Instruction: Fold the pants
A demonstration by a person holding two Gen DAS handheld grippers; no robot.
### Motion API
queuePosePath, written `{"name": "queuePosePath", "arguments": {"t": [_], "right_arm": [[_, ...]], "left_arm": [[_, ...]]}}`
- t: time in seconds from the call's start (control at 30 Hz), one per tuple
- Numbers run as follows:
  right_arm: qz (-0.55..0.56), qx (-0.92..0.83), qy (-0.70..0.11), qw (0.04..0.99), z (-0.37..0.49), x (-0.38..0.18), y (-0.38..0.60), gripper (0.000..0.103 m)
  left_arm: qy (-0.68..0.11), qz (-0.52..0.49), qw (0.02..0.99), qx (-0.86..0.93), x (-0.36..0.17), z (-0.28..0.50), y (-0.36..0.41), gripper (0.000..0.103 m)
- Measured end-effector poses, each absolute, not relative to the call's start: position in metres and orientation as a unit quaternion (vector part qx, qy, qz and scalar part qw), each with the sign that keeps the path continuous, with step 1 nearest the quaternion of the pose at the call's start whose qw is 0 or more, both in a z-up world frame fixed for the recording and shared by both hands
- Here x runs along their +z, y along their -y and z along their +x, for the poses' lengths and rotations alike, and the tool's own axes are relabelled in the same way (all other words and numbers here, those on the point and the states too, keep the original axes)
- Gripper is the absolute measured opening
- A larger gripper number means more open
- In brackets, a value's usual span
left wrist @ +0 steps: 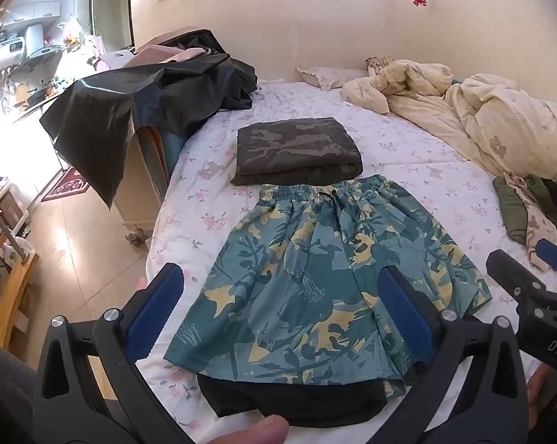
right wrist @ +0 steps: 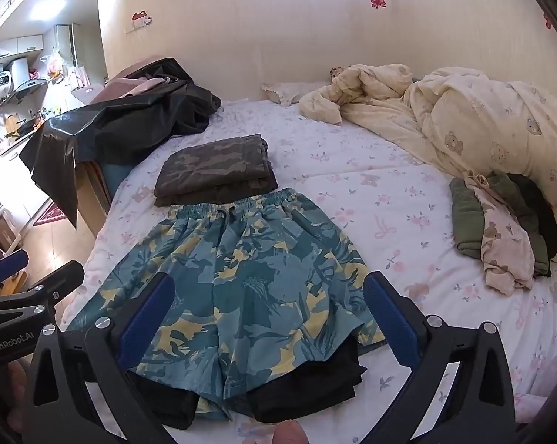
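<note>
Teal floral shorts (left wrist: pixel 315 270) (right wrist: pixel 241 273) with a black inner lining lie flat on the bed, waistband away from me, leg hems toward me. My left gripper (left wrist: pixel 278 310) is open and empty, hovering over the shorts' left leg hem. My right gripper (right wrist: pixel 267 318) is open and empty, above the right leg hem; it also shows at the right edge of the left wrist view (left wrist: pixel 526 270). Neither gripper touches the cloth.
Folded camouflage pants (left wrist: pixel 297 148) (right wrist: pixel 215 170) lie just beyond the waistband. A heap of unfolded clothes (right wrist: pixel 500 222) lies at the right, by a cream duvet (right wrist: pixel 482 118). A black sheet covers a cart (left wrist: pixel 130 111) at the bed's left edge; the floor (left wrist: pixel 74 244) is beyond.
</note>
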State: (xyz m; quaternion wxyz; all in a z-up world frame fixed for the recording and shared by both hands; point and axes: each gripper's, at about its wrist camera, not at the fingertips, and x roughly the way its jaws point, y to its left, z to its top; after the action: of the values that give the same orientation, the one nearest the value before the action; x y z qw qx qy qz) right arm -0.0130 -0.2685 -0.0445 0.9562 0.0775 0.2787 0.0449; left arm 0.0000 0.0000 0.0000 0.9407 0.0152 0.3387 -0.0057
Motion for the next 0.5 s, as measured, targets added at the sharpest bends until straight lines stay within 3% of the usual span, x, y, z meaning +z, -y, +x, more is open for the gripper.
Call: {"name": "queuePosePath", "arguments": {"t": [0.5], "right_arm": [[0.074, 0.045, -0.285, 0.955, -0.0101, -0.0457, 0.2653, 0.103]], "left_arm": [[-0.336, 0.019, 0.942, 0.004, 0.0017, -0.0013, -0.0021, 0.103]]}}
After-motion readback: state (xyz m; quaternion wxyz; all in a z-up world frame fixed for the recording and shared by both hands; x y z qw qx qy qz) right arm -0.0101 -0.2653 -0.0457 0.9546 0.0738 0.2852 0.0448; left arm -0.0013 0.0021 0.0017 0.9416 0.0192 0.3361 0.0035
